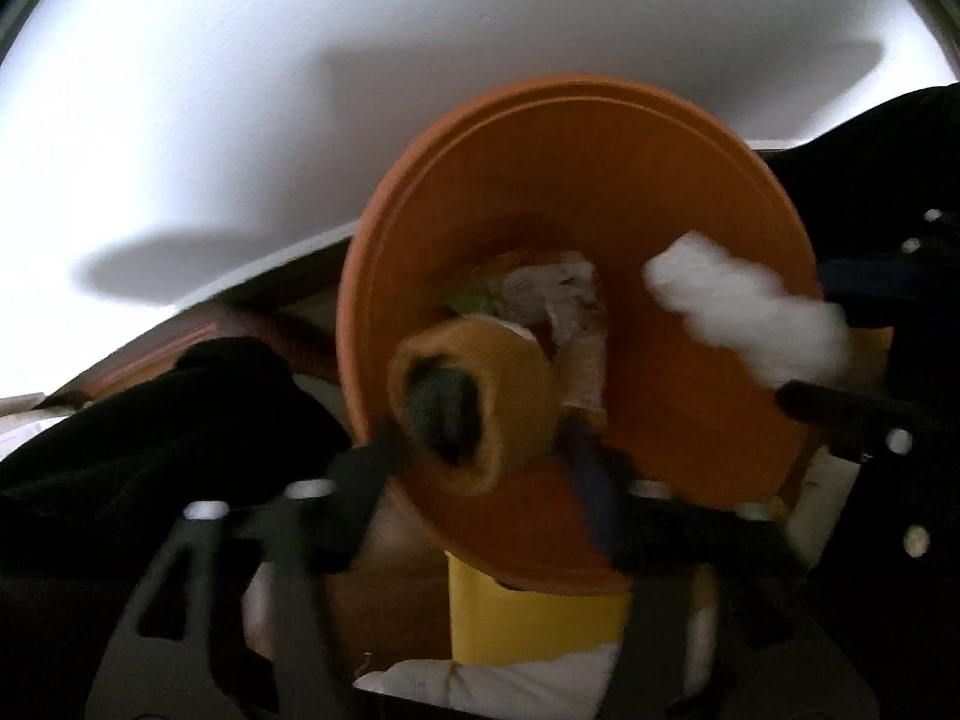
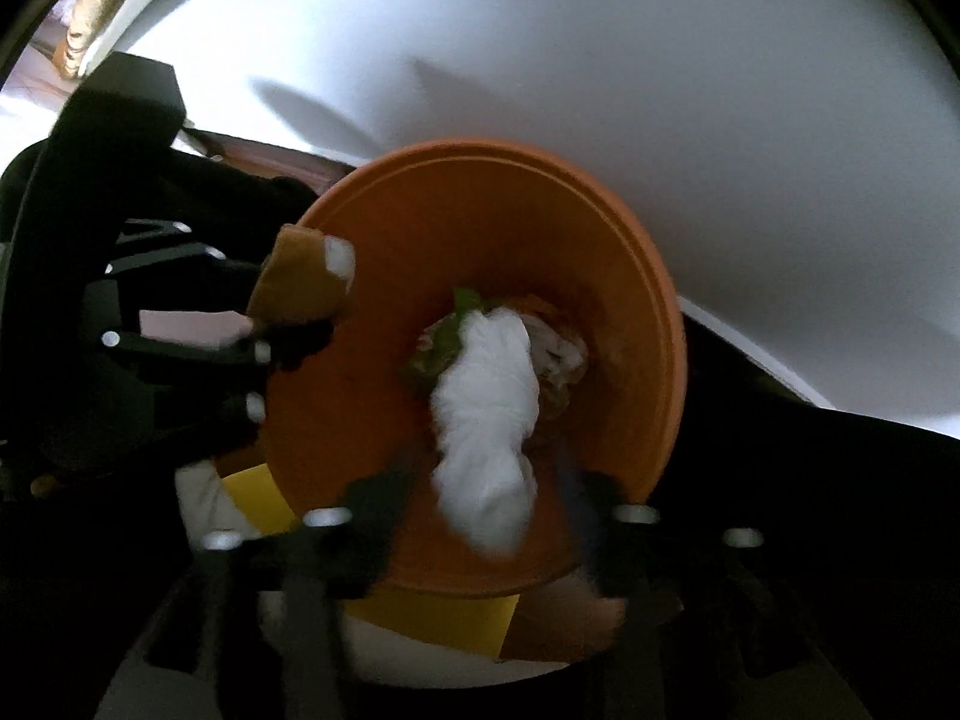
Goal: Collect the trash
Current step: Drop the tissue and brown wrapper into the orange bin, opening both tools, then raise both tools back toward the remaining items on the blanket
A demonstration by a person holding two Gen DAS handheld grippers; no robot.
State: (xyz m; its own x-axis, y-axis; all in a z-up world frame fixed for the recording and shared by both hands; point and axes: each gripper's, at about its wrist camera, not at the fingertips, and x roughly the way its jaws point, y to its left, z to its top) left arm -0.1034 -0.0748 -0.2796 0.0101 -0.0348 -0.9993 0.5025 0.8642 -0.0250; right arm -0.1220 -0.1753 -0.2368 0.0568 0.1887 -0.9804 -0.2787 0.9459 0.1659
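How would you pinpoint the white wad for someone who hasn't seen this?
Find the big orange bin against the white wall. Over its mouth, between the right hand-held gripper fingers, is the crumpled white tissue wad. It is pure white and fluffy, unlike the tan roll beside it.

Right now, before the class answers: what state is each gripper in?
Left gripper: jaws open, tan roll between them, apparently loose.
Right gripper: jaws open, white tissue wad loose between them.
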